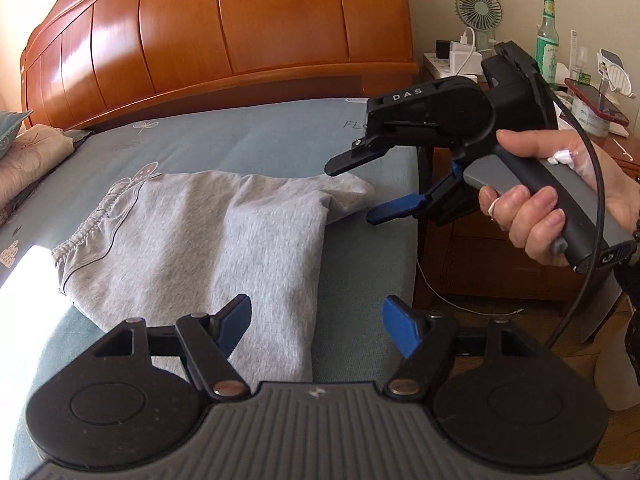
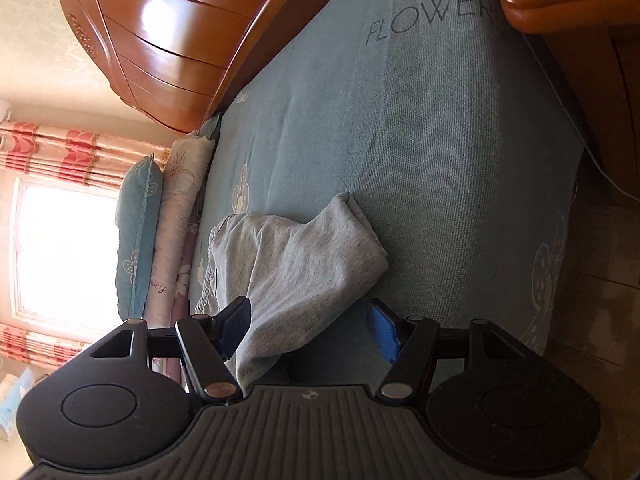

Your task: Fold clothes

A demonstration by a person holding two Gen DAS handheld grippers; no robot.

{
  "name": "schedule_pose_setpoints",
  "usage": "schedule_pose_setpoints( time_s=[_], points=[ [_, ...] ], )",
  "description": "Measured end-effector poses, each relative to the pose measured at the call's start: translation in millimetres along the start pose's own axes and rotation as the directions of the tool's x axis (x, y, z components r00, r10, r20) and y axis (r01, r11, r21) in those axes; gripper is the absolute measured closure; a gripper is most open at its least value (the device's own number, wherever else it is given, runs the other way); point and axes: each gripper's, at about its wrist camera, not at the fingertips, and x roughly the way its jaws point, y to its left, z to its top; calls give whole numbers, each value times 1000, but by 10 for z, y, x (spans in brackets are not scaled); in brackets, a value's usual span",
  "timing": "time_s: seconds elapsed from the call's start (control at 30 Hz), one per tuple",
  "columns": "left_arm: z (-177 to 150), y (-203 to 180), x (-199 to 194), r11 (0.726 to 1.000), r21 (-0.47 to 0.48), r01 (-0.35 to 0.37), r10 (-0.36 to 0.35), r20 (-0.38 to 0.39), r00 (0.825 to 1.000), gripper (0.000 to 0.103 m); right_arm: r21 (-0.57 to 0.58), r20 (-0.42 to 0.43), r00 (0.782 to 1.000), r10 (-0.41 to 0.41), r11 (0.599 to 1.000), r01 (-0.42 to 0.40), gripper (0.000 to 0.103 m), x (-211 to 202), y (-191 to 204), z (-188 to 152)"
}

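Grey garment [image 1: 192,236] on bed | left tool [image 1: 316,326] open, empty | right tool [image 1: 362,190] open, empty

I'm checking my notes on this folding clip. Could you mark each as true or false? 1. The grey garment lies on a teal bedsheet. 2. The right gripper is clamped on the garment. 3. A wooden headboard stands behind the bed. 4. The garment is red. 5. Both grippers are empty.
1. True: the grey knit garment lies on the teal printed bedsheet.
2. False: the right gripper stands open beside the garment's corner, gripping nothing.
3. True: the glossy orange wooden headboard stands behind.
4. False: it is grey.
5. True: the left gripper is also open, holding nothing.
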Motion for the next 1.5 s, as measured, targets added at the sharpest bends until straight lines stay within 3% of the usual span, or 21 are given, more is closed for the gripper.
schedule_pose_setpoints(
  time_s=[0.13,0.27,0.3,0.33,0.4,0.53,0.63,0.8,0.87,0.9,0.93,1.0,1.1,1.13,1.2,1.27,1.37,1.5],
  points=[
    [15,19,110,1000,7,-6,6,-15,1000,29,74,13,1000,19,997,-20,35,163,-120,0],
    [14,87,148,1000,-4,6,-6,-11,1000,28,54,56,998,39,998,-42,35,190,-115,11],
    [11,104,158,1000,-10,8,-8,-12,1000,27,38,66,997,36,999,-38,41,192,-103,17],
    [9,122,170,1000,-16,10,-10,-13,1000,26,-9,83,996,19,1000,-19,57,184,-56,29],
    [7,151,185,999,-29,14,-14,-14,1000,26,-102,106,994,-19,994,30,75,173,41,41],
    [22,209,193,998,-53,32,-32,-12,999,26,-242,172,984,-40,967,81,85,71,249,124],
    [27,254,179,995,-82,58,-58,-7,998,26,-351,201,978,-60,927,129,86,28,403,198],
    [17,328,199,988,-132,77,-79,-15,997,25,-452,219,956,-194,848,276,83,235,374,218],
    [9,361,195,986,-145,83,-86,-16,996,25,-459,214,958,-192,846,272,82,231,312,200],
    [8,403,187,983,-160,85,-88,-13,996,25,-455,210,959,-192,849,269,74,198,314,204],
    [8,461,177,979,-182,87,-90,-9,996,25,-449,209,955,-211,847,285,67,142,342,205],
    [15,589,161,968,-233,94,-97,0,995,25,-456,243,940,-239,827,329,67,49,433,188],
    [27,894,166,918,-373,135,-134,27,991,24,-528,315,922,-226,765,368,65,-149,621,26],
    [26,1001,185,893,-424,148,-146,36,989,23,-553,336,917,-216,742,378,59,-208,683,-38],
    [23,1185,264,845,-510,159,-161,42,986,23,-632,332,926,-177,688,358,55,-219,778,-212],
    [15,1318,358,814,-562,149,-156,36,987,23,-718,261,955,-138,634,288,55,-128,859,-378],
    [-5,1392,480,809,-574,126,-145,13,989,23,-816,169,977,-130,538,213,55,32,897,-655],
    [-85,1416,566,809,-575,119,-150,-7,989,23,-889,175,958,-226,383,252,55,237,804,-918]
  ],
)
